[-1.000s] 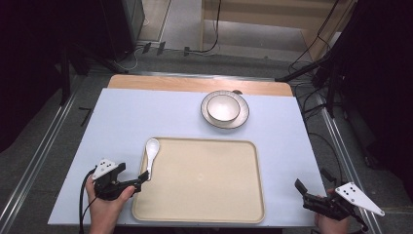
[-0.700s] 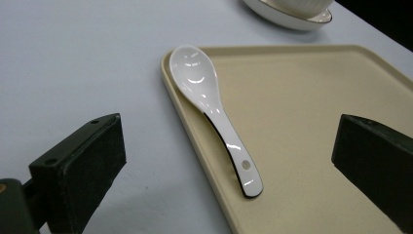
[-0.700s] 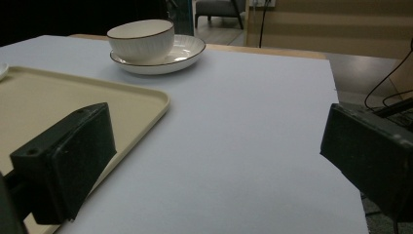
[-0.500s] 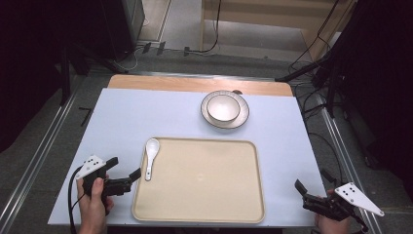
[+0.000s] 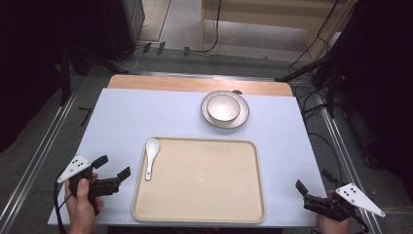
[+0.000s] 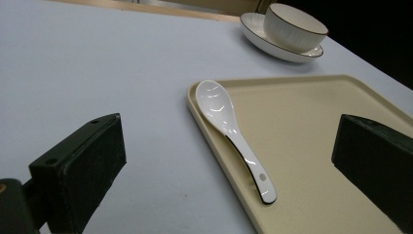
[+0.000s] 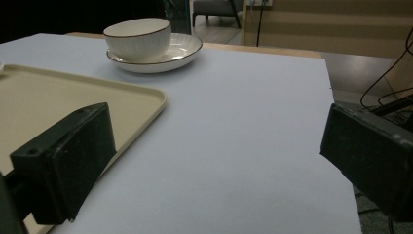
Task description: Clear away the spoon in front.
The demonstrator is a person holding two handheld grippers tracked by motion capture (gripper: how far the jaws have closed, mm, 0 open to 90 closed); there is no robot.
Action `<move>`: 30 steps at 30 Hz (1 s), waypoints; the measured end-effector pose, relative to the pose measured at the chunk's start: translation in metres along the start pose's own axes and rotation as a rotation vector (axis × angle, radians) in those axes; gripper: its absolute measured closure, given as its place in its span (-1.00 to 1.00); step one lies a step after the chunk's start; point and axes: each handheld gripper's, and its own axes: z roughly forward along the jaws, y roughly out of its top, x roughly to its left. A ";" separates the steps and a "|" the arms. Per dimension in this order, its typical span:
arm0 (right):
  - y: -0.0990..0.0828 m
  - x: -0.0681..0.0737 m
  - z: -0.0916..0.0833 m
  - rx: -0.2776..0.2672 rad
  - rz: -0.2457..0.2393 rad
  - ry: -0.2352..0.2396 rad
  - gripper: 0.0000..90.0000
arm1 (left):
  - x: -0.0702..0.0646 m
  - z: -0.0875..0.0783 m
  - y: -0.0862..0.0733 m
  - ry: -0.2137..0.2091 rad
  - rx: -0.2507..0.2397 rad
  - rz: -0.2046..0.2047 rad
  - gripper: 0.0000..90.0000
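A white soup spoon [image 5: 151, 157] lies on the left edge of the cream tray [image 5: 204, 214]. Its round scoop rests up on the tray's raised rim, and its thin handle points down into the flat part of the tray. In the left gripper view the spoon [image 6: 233, 131] looks shiny and smooth, with a dark line along its edge and a small dot near the end of the handle.

The left gripper [image 5: 113, 174] hovers just beside the tray, near the spoon but not touching it. Its jaws are wide apart with nothing between them. The right gripper [image 5: 311, 187] sits at the far right side of the tabletop [image 5: 146, 117], well apart from the spoon. Its jaws are wide apart too, and they hold nothing.

The spoon looks like it is made of china, so it is probably hard, light and slippery. It would likely break if it fell. The thin handle seems the best place to grab it, near the middle, with one jaw on each side. The scoop is wide and curved, so the jaws could slide off it.

Farther back, a white bowl [image 5: 223, 107] sits on a saucer [image 5: 241, 118].
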 end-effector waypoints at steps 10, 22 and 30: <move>-0.004 -0.009 -0.006 0.004 0.021 -0.046 -1.00 | 0.016 -0.016 0.001 0.005 -0.005 0.033 -1.00; -0.005 -0.013 -0.008 0.010 -0.014 -0.063 -1.00 | 0.042 -0.032 -0.009 0.016 0.013 0.062 -1.00; -0.003 -0.016 -0.015 -0.016 -0.003 -0.087 -1.00 | 0.051 -0.039 -0.016 0.036 0.021 0.048 -1.00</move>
